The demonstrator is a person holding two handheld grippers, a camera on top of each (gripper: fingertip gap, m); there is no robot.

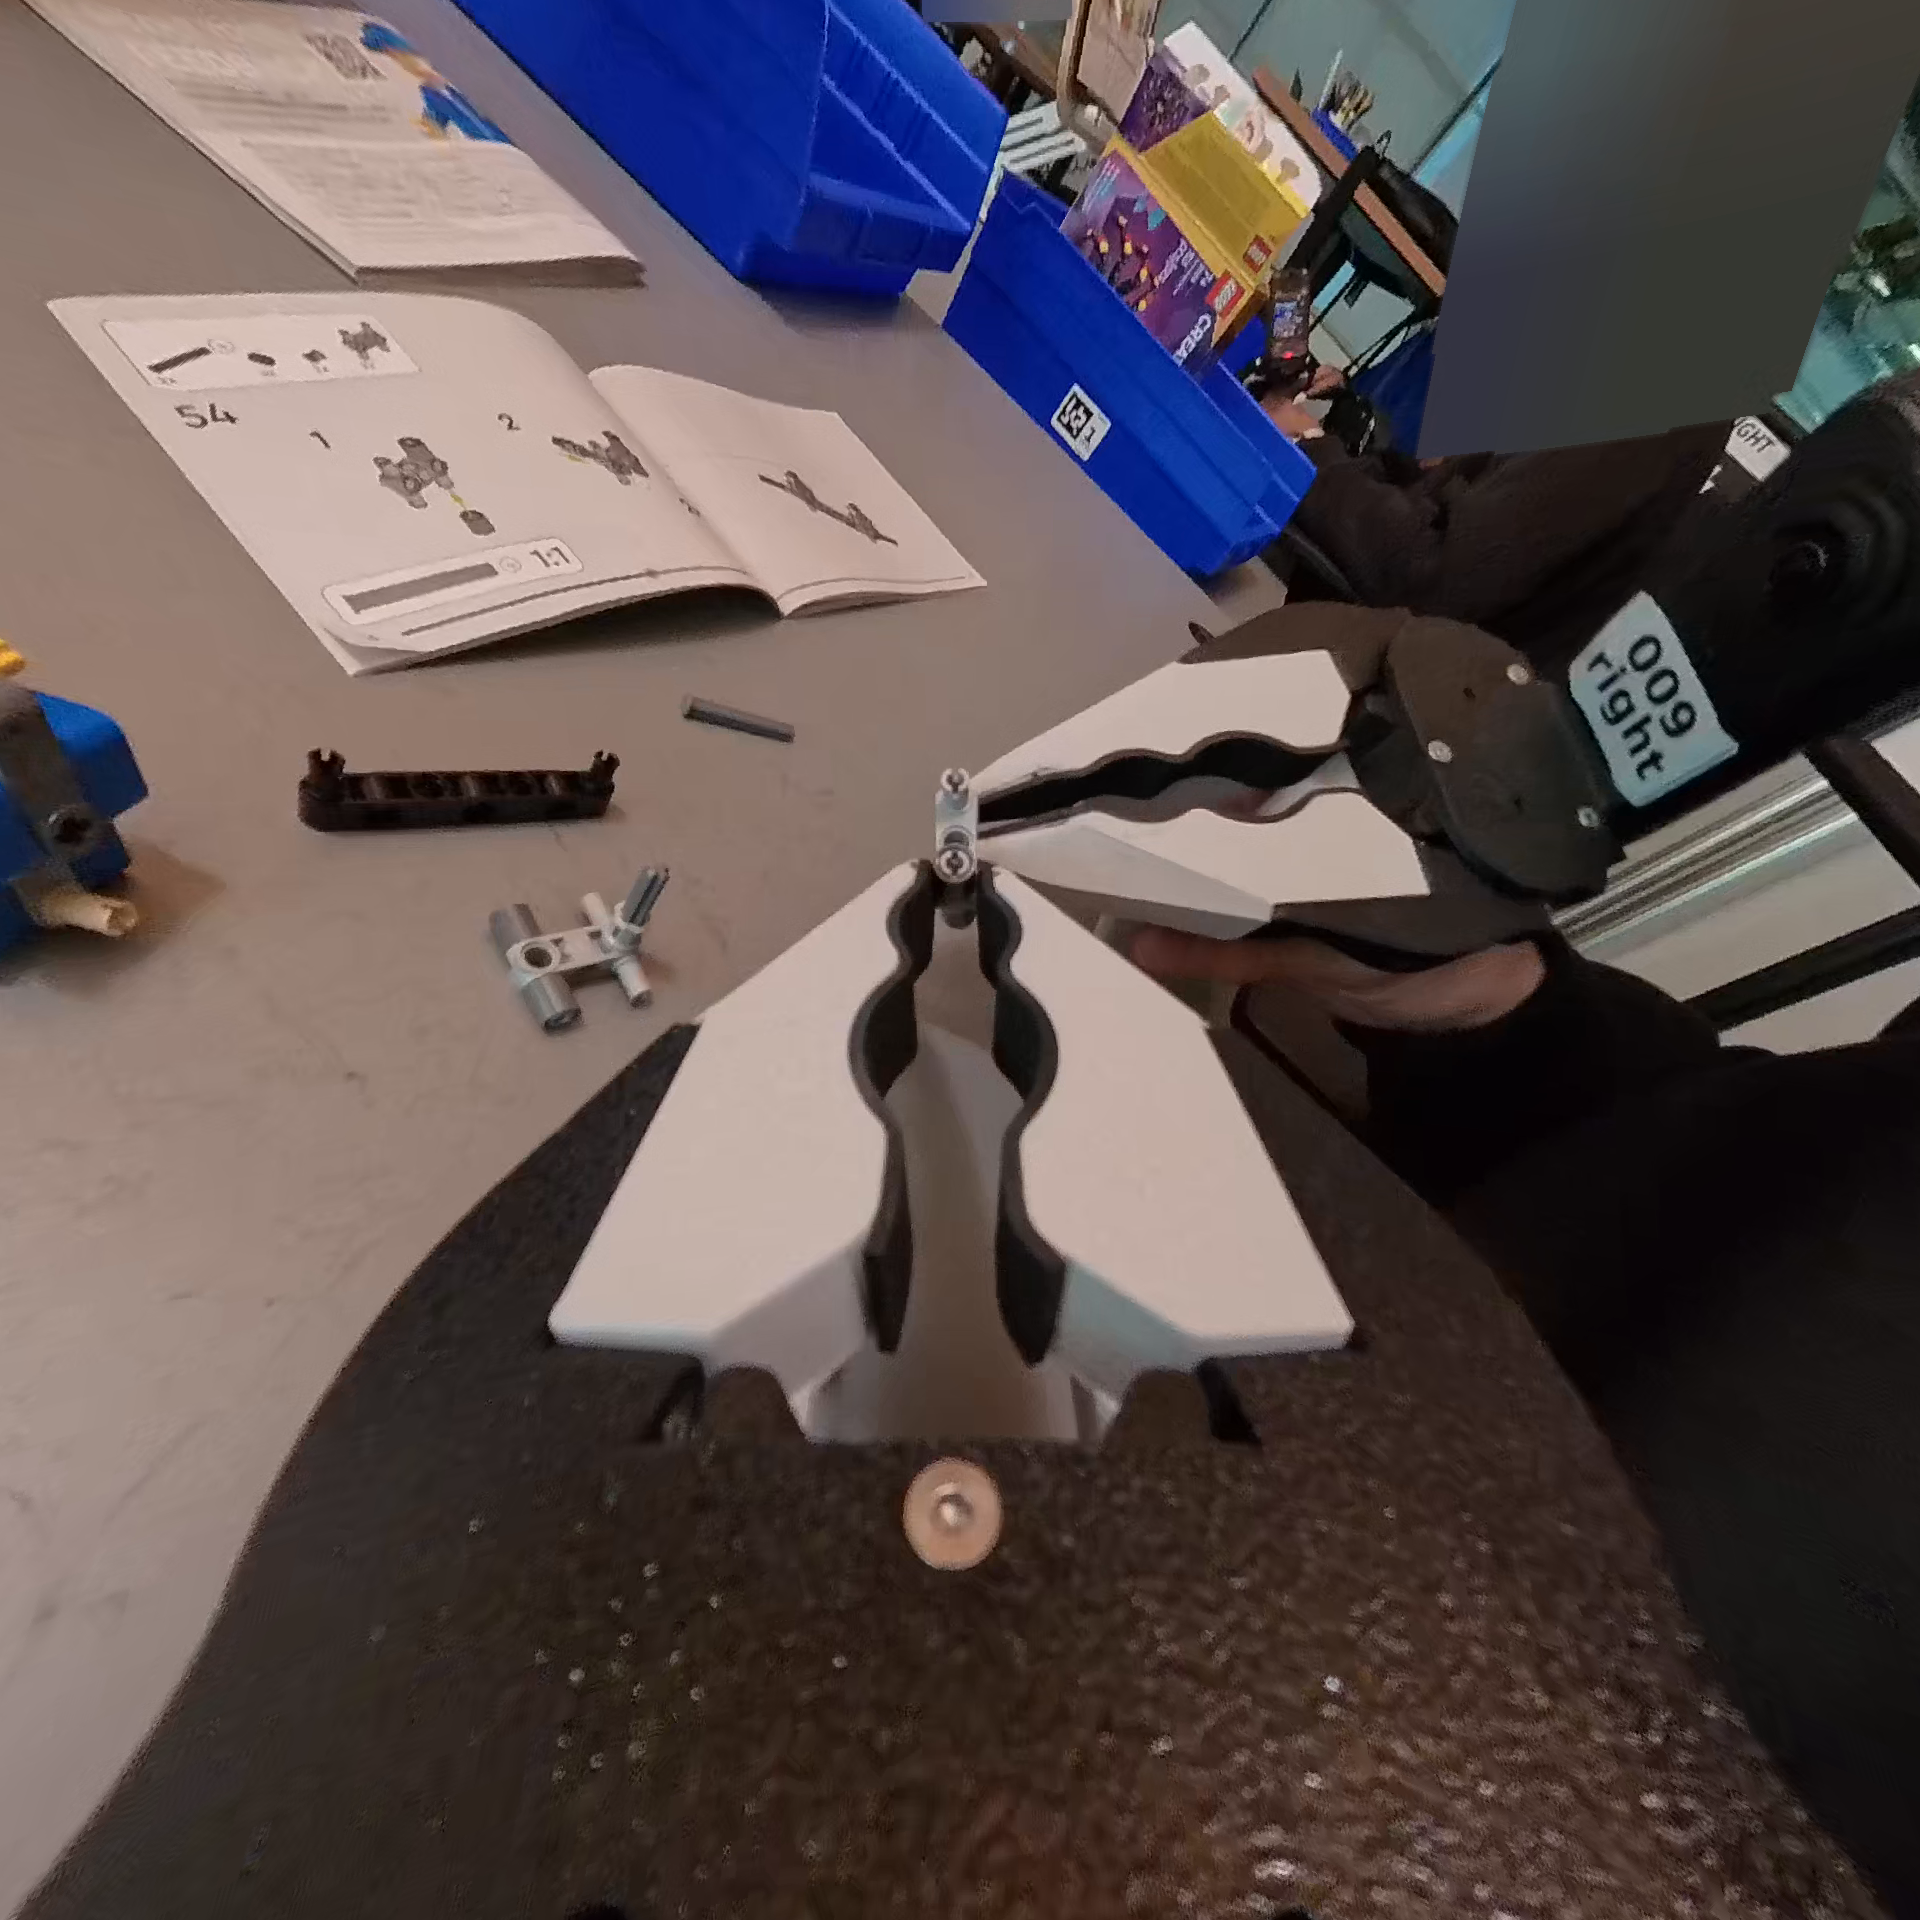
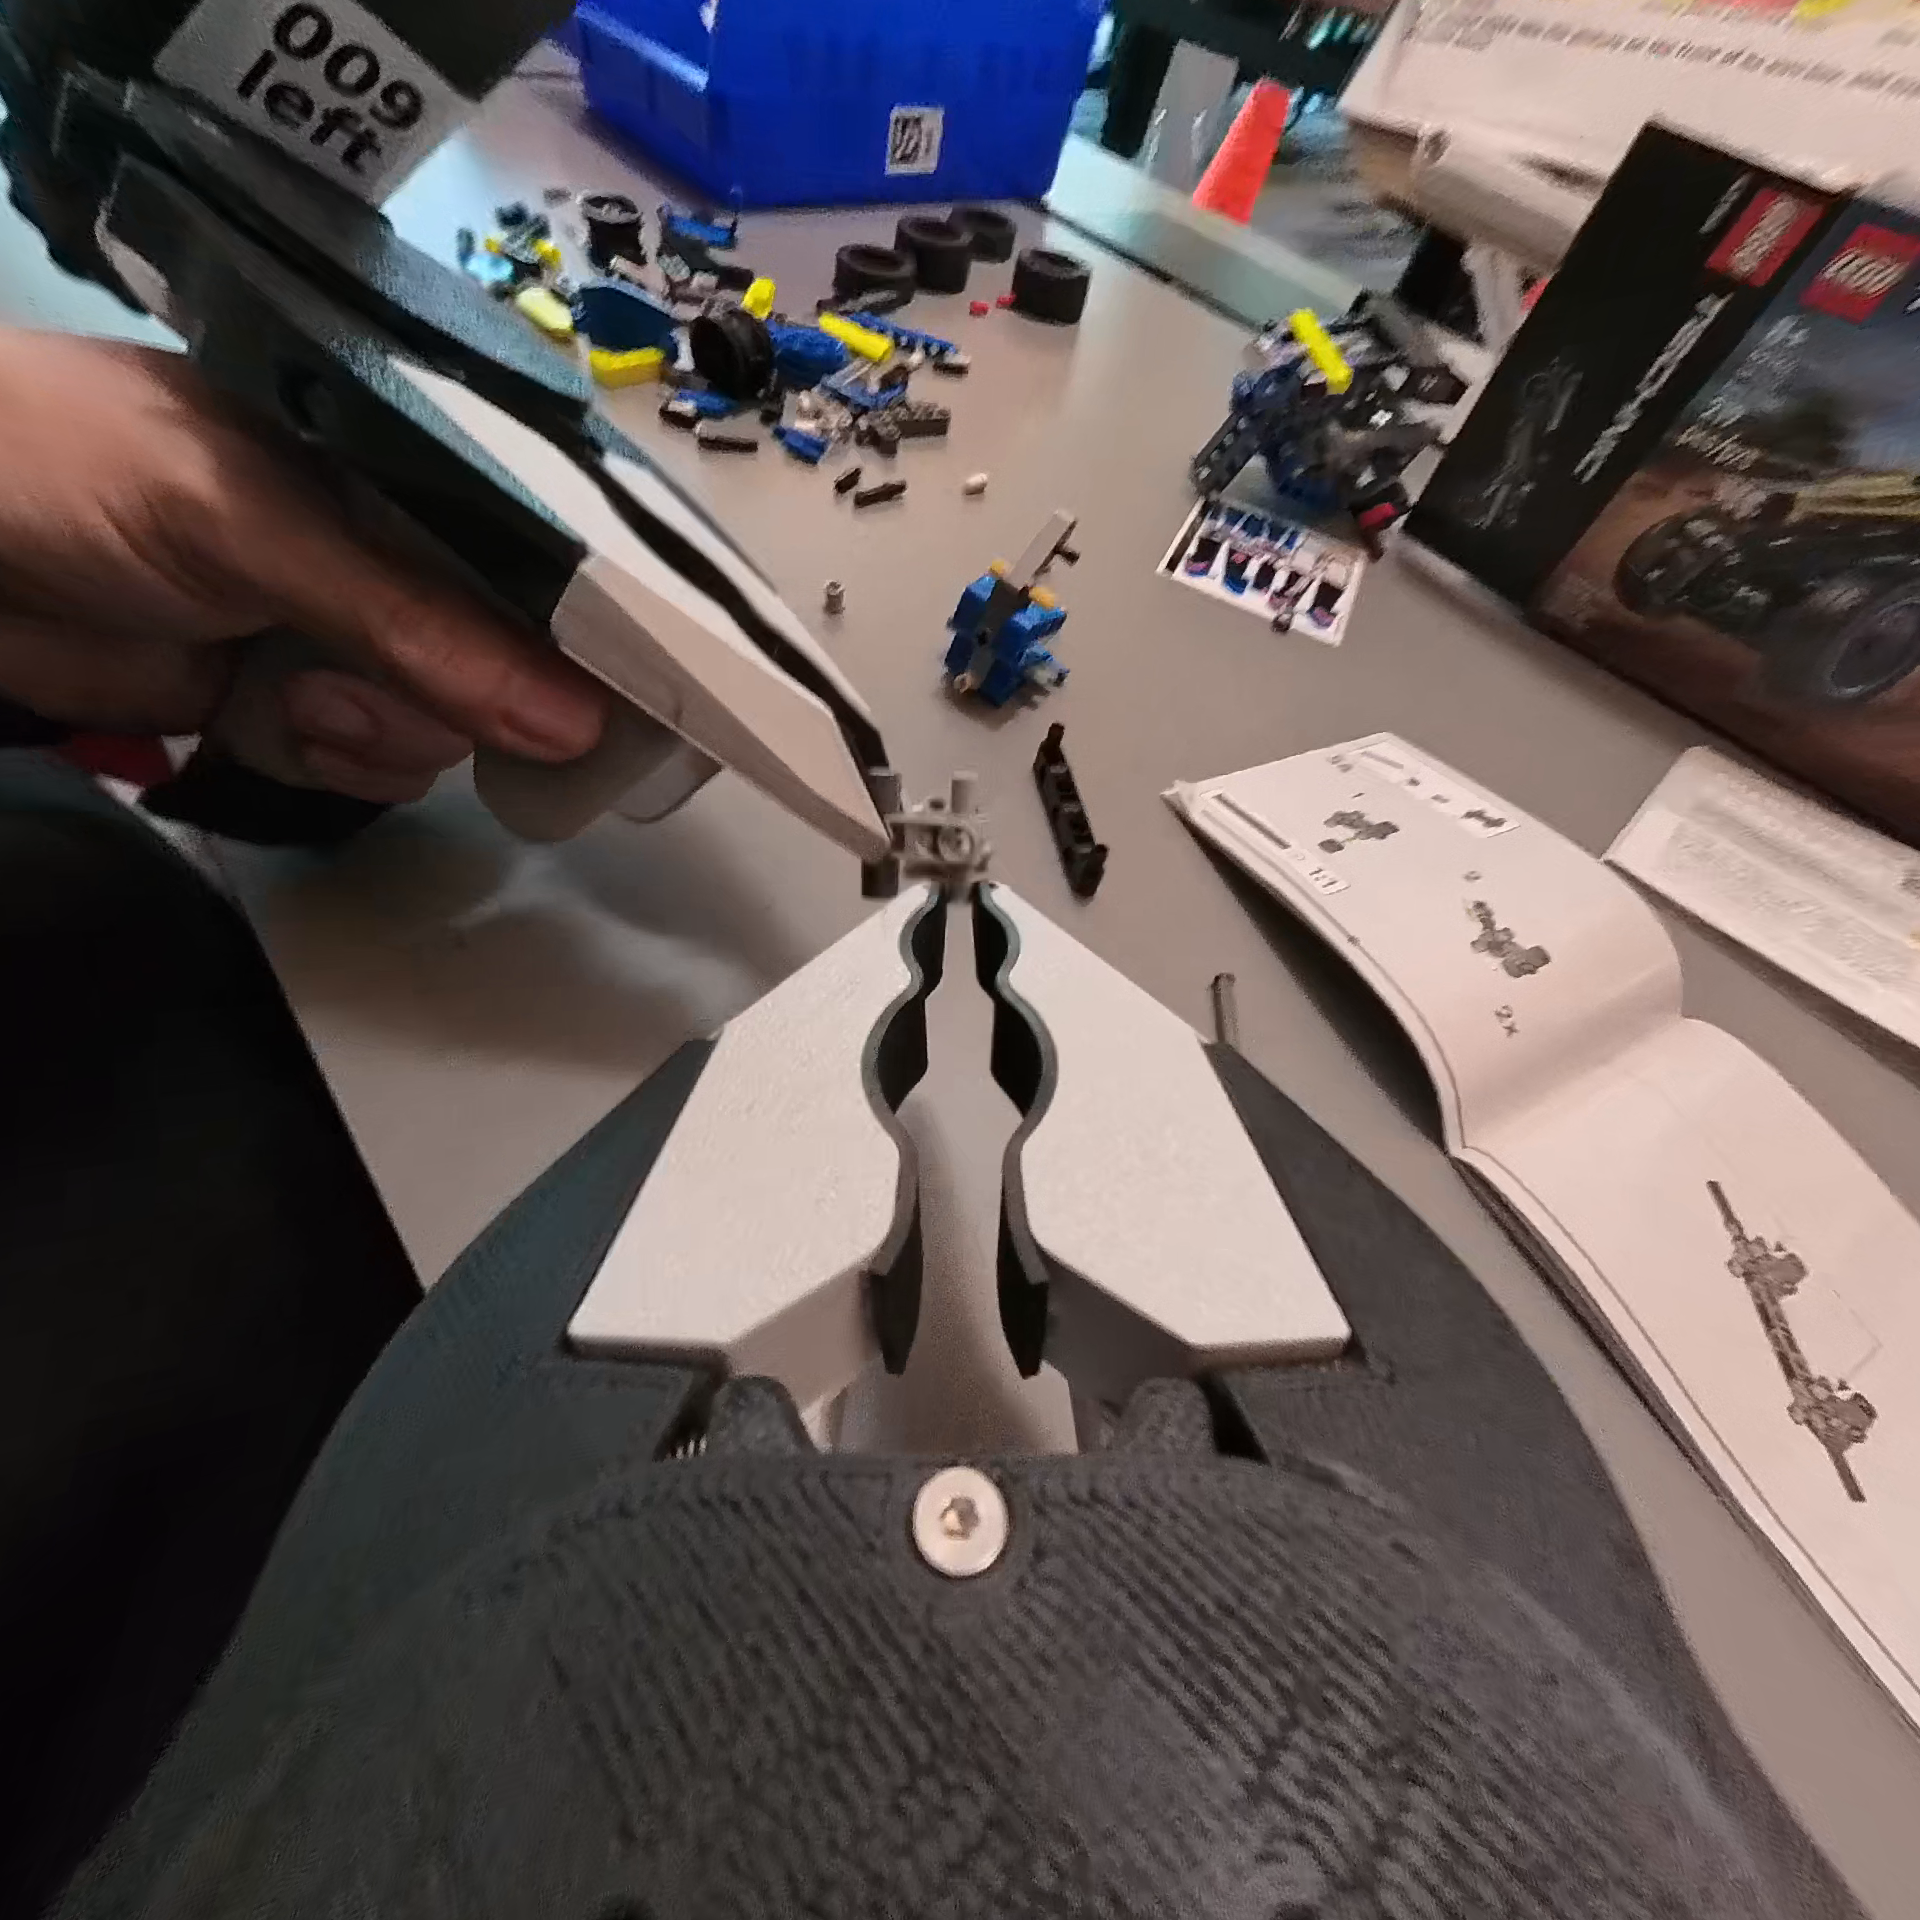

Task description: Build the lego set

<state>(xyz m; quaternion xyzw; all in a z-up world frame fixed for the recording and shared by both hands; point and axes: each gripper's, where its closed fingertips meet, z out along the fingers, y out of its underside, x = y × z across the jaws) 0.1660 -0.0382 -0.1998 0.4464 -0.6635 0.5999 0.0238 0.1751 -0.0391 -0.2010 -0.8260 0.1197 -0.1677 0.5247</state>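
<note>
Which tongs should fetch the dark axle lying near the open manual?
Judging by the left wrist view, the right tongs: they reach in from the axle's side. Both tongs pinch the small grey connector, so either must let go first.

In the left wrist view, a white printed label [image 1: 1652, 717] sat on the right gripper [image 1: 982, 821] at 3 o'clock. An open booklet [image 1: 499, 488] at 10 o'clock carried step numbers, and a leaflet [image 1: 343, 145] at 11 bore fine print. A bin [image 1: 1122, 343] at 1 wore a white sticker [image 1: 1078, 421]. Boxes [image 1: 1195, 239] behind it showed red logos.

In the right wrist view, a second label [image 2: 312, 83] sat on the left gripper [image 2: 883, 821] at 11. A black box [image 2: 1704, 416] at 2 bore red logos, and a banner [image 2: 1610, 83] at 1 bore print.
</note>
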